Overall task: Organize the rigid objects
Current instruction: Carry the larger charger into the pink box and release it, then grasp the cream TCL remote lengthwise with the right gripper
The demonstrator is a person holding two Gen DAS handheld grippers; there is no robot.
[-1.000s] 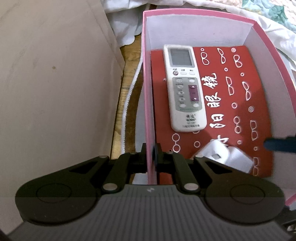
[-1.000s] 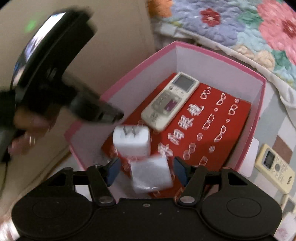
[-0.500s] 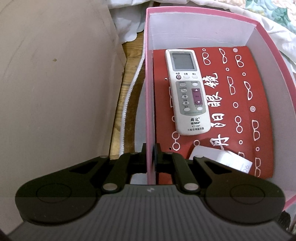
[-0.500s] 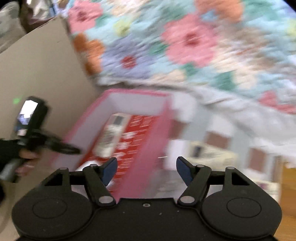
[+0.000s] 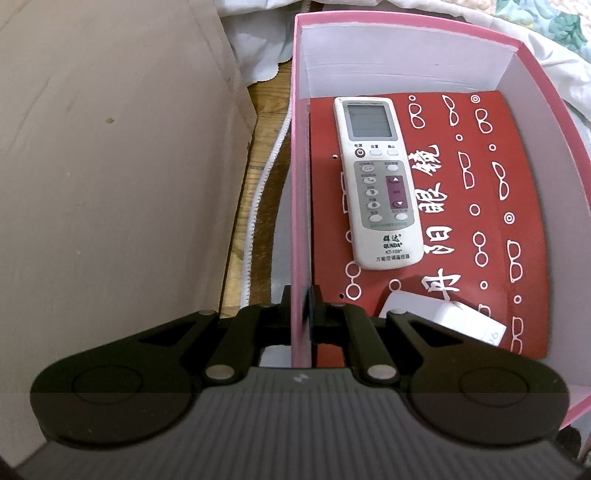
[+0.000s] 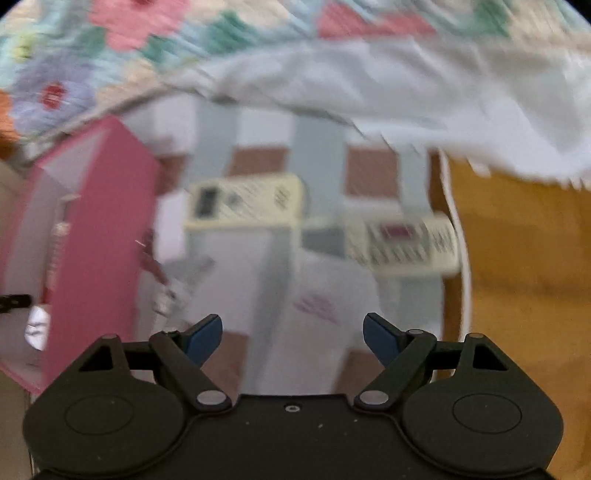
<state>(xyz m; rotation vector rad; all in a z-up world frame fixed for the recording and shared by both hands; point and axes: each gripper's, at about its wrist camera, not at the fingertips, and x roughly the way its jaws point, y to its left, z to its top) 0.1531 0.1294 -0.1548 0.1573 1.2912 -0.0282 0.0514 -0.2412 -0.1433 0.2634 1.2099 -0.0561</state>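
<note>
My left gripper (image 5: 301,314) is shut on the left wall of a pink box (image 5: 300,206). Inside the box, on a red printed card (image 5: 480,221), lie a white remote (image 5: 376,181) and a white charger block (image 5: 443,321) at the near end. My right gripper (image 6: 291,338) is open and empty, outside the box (image 6: 99,236) on its right. Ahead of it, blurred, lie two cream remotes (image 6: 243,201) (image 6: 406,240) on a checked cloth (image 6: 266,280).
A beige cardboard wall (image 5: 110,184) stands left of the box. A white corded edge (image 5: 258,192) runs over wooden boards. A floral quilt (image 6: 147,33) and white sheet (image 6: 406,88) lie beyond. A wooden surface (image 6: 517,258) is at the right.
My right gripper let the white block go in the box, withdrew and swung right toward the two remotes. The left gripper kept its grip on the box wall.
</note>
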